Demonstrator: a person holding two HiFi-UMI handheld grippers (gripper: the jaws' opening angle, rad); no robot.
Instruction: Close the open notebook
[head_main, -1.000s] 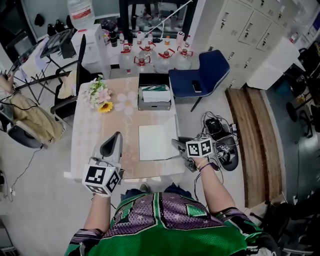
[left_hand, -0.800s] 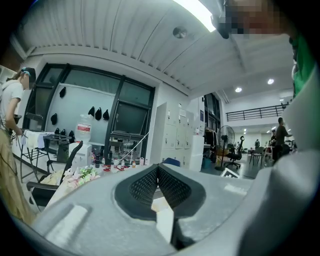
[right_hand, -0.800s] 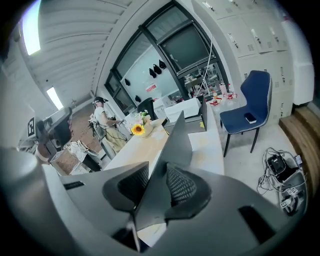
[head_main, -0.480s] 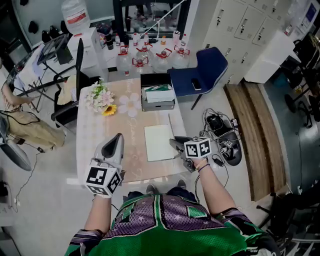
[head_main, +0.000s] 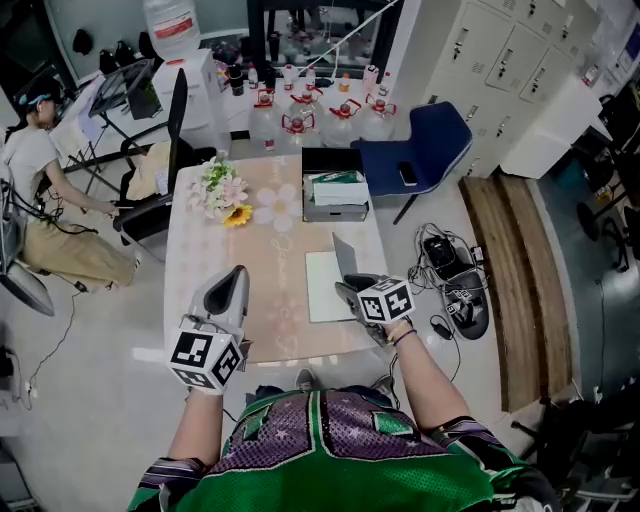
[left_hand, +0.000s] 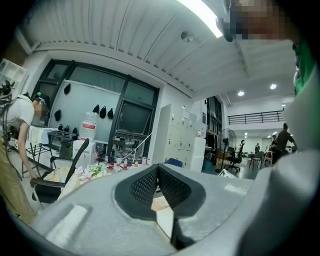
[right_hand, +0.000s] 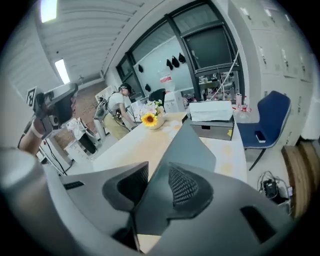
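Beige tabletop (head_main: 200, 290): right claw (head_main: 350, 290) clamped on raised grey cover (head_main: 345, 258) of white-paged open notebook (head_main: 322, 290); left claw (head_main: 236, 272) closed tight, empty, well left of notebook.

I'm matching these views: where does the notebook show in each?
Head view: notebook on the table's right side, cover raised.
Left gripper view: cannot be made out.
Right gripper view: centre, its grey cover between the jaws.
Shared landmark: the flowers.
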